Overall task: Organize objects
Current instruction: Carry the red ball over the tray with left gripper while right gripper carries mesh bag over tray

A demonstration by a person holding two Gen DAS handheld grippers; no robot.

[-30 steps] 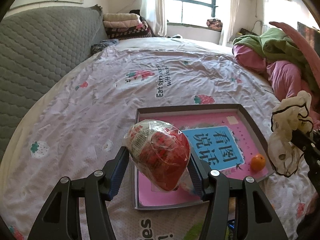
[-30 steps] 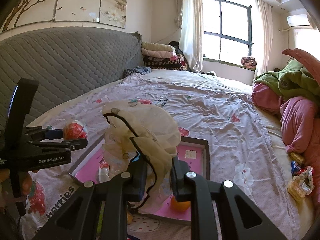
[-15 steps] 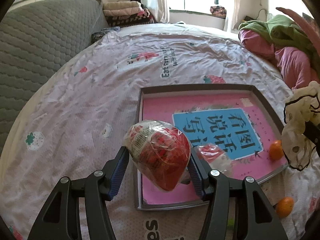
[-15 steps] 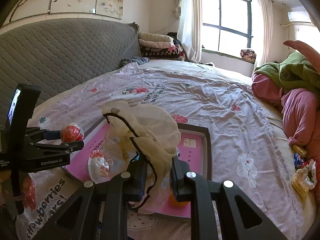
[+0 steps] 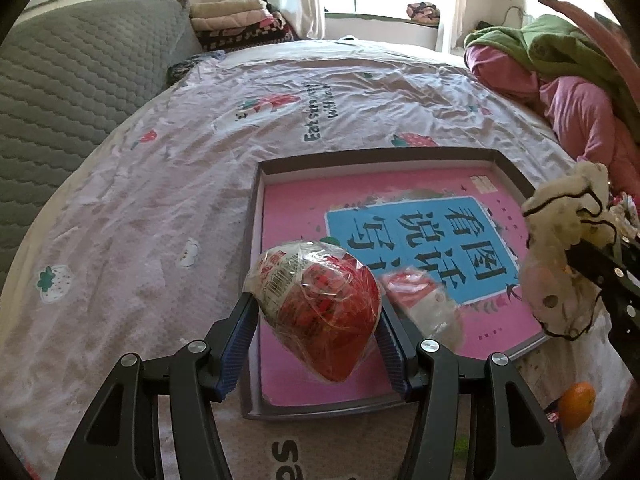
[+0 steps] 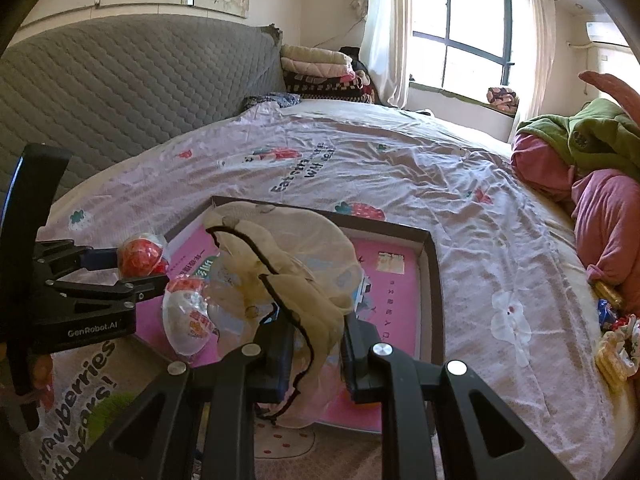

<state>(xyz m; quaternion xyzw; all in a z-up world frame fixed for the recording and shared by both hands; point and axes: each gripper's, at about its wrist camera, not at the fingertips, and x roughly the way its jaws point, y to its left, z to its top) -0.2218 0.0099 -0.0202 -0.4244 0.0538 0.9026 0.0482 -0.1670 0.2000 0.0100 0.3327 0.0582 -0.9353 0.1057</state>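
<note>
My left gripper (image 5: pixel 318 332) is shut on a red snack ball in clear wrap (image 5: pixel 320 312) and holds it above the near left corner of a shallow grey box (image 5: pixel 256 216) with a pink and blue book inside. A second wrapped snack (image 5: pixel 424 300) lies in the box just right of it. My right gripper (image 6: pixel 314 340) is shut on a cream mesh pouch with black trim (image 6: pixel 288 264), held over the box (image 6: pixel 434 264). The pouch (image 5: pixel 560 264) also shows at the right of the left wrist view. The left gripper (image 6: pixel 132 268) shows at the left of the right wrist view.
The box lies on a strawberry-print bedsheet (image 5: pixel 140 200). An orange (image 5: pixel 576 404) sits on the sheet near the box's right corner. Pink and green bedding (image 6: pixel 592 168) is heaped at the right, with snack packets (image 6: pixel 612 344) beside it. A grey headboard (image 6: pixel 120 92) runs along the left.
Both grippers have moved forward over the box with their loads. The second wrapped snack in the box has come into view beside the red ball. The orange has shifted towards the lower right.
</note>
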